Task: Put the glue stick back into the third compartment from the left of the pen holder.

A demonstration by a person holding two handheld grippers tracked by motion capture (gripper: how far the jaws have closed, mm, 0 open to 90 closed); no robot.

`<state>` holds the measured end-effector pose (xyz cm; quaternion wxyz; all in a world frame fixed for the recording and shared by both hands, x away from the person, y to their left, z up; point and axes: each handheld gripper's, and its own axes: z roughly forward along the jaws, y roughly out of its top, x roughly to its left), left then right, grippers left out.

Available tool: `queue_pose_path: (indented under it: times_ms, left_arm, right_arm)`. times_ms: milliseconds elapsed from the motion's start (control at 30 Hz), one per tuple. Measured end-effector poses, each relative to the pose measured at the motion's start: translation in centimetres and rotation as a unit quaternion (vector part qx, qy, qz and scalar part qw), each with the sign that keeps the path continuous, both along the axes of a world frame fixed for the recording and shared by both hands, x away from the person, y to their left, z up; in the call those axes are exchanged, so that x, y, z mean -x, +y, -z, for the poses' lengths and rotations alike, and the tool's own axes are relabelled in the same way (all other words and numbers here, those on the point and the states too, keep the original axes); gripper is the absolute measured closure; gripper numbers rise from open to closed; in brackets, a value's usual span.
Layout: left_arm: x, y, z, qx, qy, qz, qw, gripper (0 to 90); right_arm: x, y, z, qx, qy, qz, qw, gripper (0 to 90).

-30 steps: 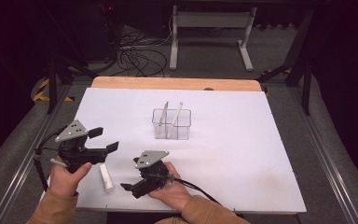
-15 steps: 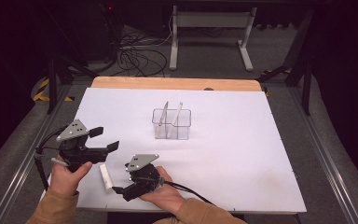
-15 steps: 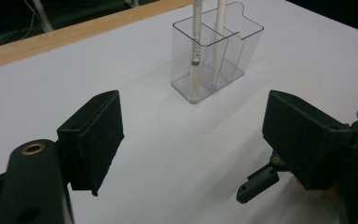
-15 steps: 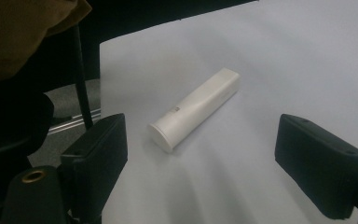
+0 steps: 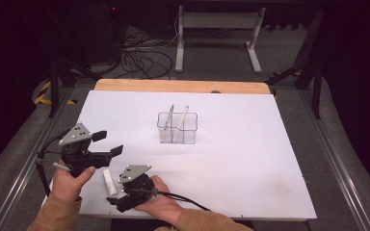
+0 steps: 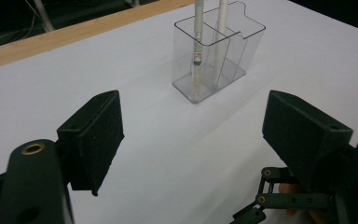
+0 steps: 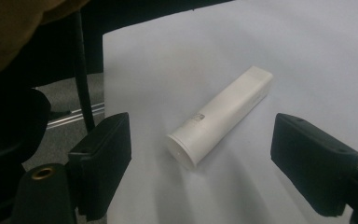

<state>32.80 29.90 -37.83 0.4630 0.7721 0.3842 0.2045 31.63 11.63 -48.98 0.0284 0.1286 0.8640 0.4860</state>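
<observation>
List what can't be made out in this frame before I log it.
- White tube: small print near its cap, right gripper view, too blurred to read.
- Pens in the clear holder: tops cut off by the upper edge, left gripper view.
- Right tongs: tips merge with the tube in the high view; contact unclear there.

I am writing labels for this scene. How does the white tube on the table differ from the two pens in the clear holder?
The tube lies flat on the white sheet; the pens stand leaning in the holder. The tube is short and thick; the pens are long and thin. The tube lies between the open right gripper's jaws; the pens are far from both grippers. All are pale.
</observation>
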Motion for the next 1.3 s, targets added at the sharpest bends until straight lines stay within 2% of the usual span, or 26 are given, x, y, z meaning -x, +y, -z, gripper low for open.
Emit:
queue_pose_path:
  times_ms: [533, 667, 1000, 1200, 1300]
  left_arm:
    - [-0.1, -0.1, 0.1, -0.003, -0.001, -0.002, 1.0000, 21.0]
    - [-0.1, -0.1, 0.1, -0.002, 0.001, -0.002, 1.0000, 21.0]
    - [-0.1, -0.1, 0.1, -0.003, 0.000, -0.002, 1.0000, 20.9]
    - [-0.1, 0.0, 0.1, -0.004, -0.002, -0.002, 1.0000, 20.9]
    - [0.0, 0.0, 0.0, -0.003, -0.004, -0.003, 1.0000, 20.9]
  right_arm:
    - [0.2, 1.5, 0.5, 0.038, -0.019, 0.020, 0.9989, 26.3]
    - [0.2, 1.6, 0.5, 0.037, -0.017, 0.034, 0.9986, 27.3]
    - [0.1, 1.7, 0.6, 0.045, -0.012, 0.047, 0.9978, 29.8]
    - [0.0, 1.6, 0.6, 0.042, -0.014, 0.063, 0.9970, 33.3]
    - [0.1, 1.6, 0.6, 0.046, -0.020, 0.070, 0.9963, 37.9]
